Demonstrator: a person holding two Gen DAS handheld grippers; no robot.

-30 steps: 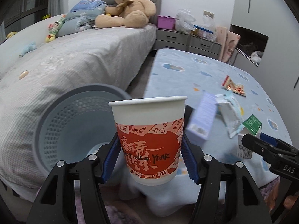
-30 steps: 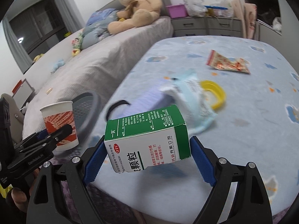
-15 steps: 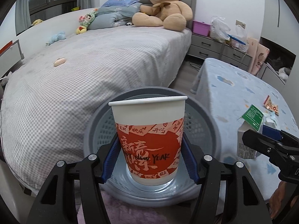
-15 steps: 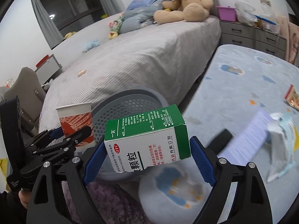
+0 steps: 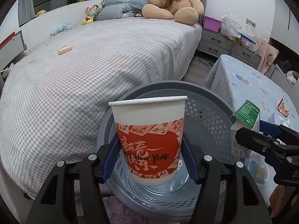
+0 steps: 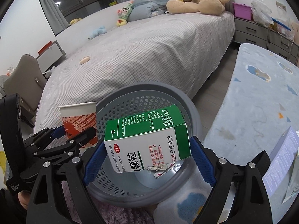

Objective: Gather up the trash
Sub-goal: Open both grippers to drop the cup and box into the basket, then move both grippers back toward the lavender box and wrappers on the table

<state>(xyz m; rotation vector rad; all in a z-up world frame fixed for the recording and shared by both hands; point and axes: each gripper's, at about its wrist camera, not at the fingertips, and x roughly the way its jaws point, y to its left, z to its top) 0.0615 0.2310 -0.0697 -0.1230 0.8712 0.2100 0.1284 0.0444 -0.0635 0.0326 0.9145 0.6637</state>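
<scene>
Above the round grey perforated plastic bin [image 5: 209, 115], the left claw [image 5: 149, 155] grips a red-and-white paper cup [image 5: 148, 136], and the right claw [image 6: 147, 154] grips a green-and-white cardboard medicine box [image 6: 147, 140]. The step is disposal; next, both claws probably need to open so the trash drops inside.

The paper cup [image 5: 149, 140] hides much of the grey basket's [image 5: 209, 115] floor in the left view; the green-and-white box [image 6: 147, 141] covers the basket's middle in the right view; the printed leaflet [image 6: 280, 158] runs off the frame's right edge; its small text is unreadable.
</scene>
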